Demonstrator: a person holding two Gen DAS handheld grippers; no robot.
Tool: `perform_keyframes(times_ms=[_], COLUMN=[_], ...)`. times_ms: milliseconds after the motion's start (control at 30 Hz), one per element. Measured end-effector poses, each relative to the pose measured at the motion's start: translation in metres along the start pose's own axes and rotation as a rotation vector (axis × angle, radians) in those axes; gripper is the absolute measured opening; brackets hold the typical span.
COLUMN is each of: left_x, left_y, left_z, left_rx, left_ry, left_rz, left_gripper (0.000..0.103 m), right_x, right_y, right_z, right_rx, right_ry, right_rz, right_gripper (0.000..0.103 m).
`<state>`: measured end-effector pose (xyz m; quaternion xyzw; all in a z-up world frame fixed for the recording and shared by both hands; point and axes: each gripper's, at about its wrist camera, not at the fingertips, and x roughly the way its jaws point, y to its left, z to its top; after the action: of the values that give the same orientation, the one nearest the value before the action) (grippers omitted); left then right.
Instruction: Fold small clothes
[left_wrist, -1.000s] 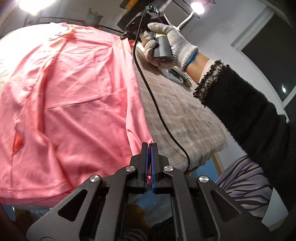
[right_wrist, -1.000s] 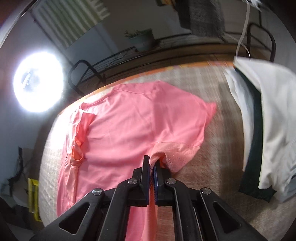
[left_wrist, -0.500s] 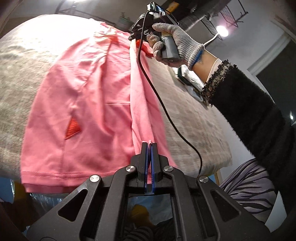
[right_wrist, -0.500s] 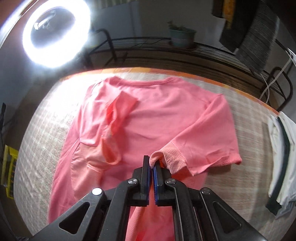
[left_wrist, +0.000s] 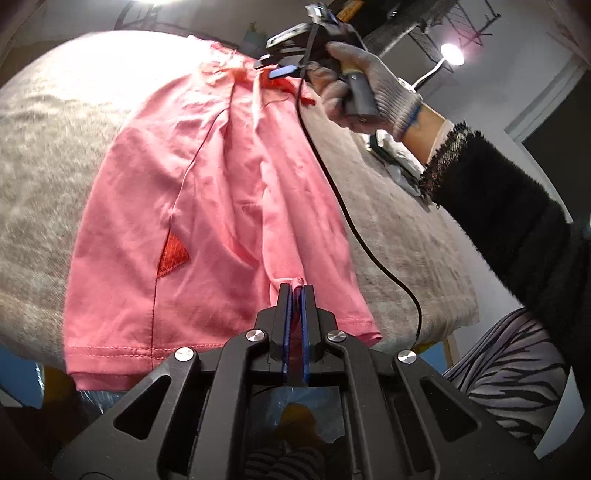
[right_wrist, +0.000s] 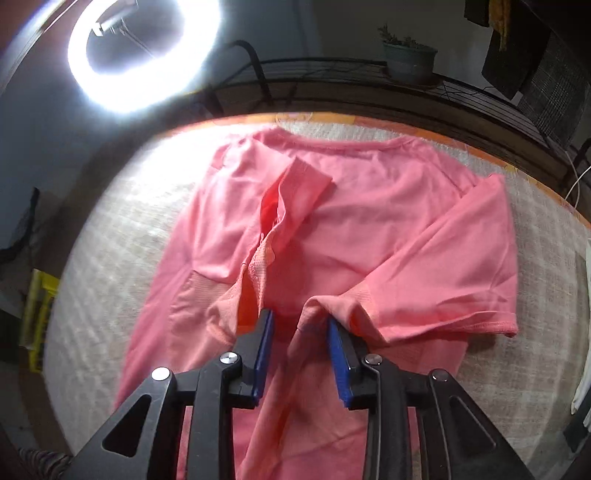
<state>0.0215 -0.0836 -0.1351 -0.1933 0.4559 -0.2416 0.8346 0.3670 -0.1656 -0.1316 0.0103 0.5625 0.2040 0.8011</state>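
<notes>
A pink T-shirt (right_wrist: 369, 206) lies on the grey cloth-covered table (right_wrist: 118, 236), both sides folded in toward its middle. My left gripper (left_wrist: 294, 291) is shut on a pinch of the pink T-shirt (left_wrist: 221, 192) near its bottom hem. The jaws of my right gripper (right_wrist: 300, 325) are opening; a fold of the sleeve side lies loose between them, resting against the right pad. In the left wrist view a gloved hand (left_wrist: 369, 96) holds the right gripper (left_wrist: 280, 68) over the far, collar end of the shirt.
A bright ring light (right_wrist: 144, 55) stands past the table's far left. A dark metal rack (right_wrist: 369, 85) with a potted plant (right_wrist: 408, 59) runs behind the table. White and dark clothes (left_wrist: 395, 155) lie on the right side. A black cable (left_wrist: 351, 221) hangs across the table.
Both grippers carried the shirt's right side leftward over its middle. The right gripper's jaws, shut on the fold before, now stand apart. The left gripper stays shut on the hem end.
</notes>
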Motion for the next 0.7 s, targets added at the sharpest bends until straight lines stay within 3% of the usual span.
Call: perform_keyframes(times_ms=[67,133,267,400,467,533,600,700], left_x=[-0.007,-0.013,-0.01,-0.004,-0.006,-0.008,-0.009,-0.011], left_y=[-0.005,-0.007,-0.005,-0.002,0.0,0.003,0.006,0.01], left_z=[0.002,0.002,0.006,0.008,0.008,0.01,0.012,0.014], left_rx=[0.025,0.041,0.044,0.028,0.019,0.01,0.006,-0.008], left_ry=[-0.019,-0.034,-0.038,-0.021,-0.027,-0.034,-0.039,-0.045], left_rz=[0.002,0.008,0.005,0.008,0.011,0.013,0.012,0.002], left_gripper=[0.0,0.0,0.0,0.0,0.0,0.0,0.0,0.0], right_x=[-0.025,-0.044,-0.055,-0.034,-0.022,-0.015,-0.018,-0.033], right_y=[-0.017,-0.04,-0.101,-0.136,-0.139,-0.138,-0.136,-0.126], right_z=[-0.001,0.0,-0.003,-0.008,-0.007,-0.005,0.0,0.017], right_rx=[0.016,0.067,0.249,0.351,0.357,0.35,0.342,0.304], right_ry=[-0.047,-0.104,-0.156,-0.105,-0.082,-0.058,-0.067,-0.113], right_rz=[0.035,0.018,-0.036,-0.07,-0.064,-0.044,-0.006,0.045], right_gripper=[0.043,0.062,0.064,0.065,0.057,0.014,0.005,0.003])
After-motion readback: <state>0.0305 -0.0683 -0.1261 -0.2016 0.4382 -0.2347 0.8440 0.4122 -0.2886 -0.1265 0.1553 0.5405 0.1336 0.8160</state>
